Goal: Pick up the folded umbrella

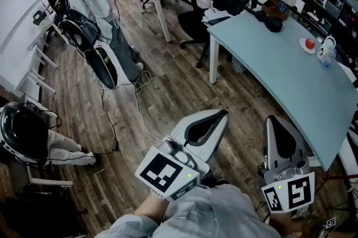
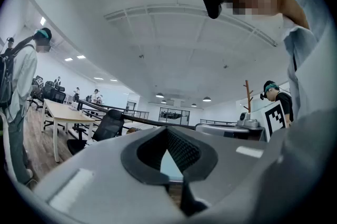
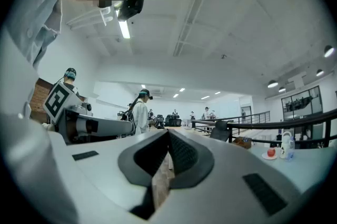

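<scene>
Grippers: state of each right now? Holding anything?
Left gripper: closed, nothing between the jaws.
Right gripper: closed, nothing between the jaws.

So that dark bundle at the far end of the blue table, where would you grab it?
Probably across its middle: the dark bundle lies flat and elongated on the table, so jaws could span its narrow width from above. Too small here to tell a handle or strap.

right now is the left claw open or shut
Shut. In the left gripper view the grey left claw has its jaws meeting at the tips, with nothing held between them.
</scene>
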{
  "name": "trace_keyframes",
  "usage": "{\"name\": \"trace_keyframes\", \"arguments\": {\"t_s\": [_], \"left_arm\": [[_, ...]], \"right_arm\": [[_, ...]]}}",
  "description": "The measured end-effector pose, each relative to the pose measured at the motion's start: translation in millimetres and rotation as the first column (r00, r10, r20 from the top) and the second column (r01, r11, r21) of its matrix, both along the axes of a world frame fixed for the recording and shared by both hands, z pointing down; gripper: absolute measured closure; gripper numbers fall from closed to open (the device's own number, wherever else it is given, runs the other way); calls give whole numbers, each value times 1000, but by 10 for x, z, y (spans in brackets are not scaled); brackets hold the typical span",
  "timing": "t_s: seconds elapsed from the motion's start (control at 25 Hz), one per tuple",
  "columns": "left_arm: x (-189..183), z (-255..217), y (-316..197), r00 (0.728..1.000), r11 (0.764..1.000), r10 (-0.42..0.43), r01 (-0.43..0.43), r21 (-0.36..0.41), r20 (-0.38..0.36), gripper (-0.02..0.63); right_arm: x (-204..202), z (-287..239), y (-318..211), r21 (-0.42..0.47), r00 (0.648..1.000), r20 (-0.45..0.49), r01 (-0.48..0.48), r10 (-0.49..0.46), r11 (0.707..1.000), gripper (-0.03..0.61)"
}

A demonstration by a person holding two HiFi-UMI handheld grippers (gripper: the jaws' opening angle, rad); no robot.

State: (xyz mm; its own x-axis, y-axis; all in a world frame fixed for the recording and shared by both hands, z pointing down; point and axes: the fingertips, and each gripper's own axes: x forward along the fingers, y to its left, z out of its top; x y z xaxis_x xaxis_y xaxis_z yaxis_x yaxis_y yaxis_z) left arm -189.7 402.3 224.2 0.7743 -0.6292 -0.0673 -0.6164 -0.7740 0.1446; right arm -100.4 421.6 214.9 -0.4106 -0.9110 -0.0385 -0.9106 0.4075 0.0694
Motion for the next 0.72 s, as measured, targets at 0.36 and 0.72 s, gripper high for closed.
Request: {"name": "trace_keyframes", "arguments": {"t_s": [0.36,0.72], "left_arm": [[-114,15,36,1000,1000,-13,13,-1,2,609],[-380,32,34,1000,1000,-15,15,12,-11,609]], "right_arm": [[-106,9,25,5,1000,-3,14,-14,1000,580],[-356,25,12,10,1000,-3,11,-11,1000,580]]}}
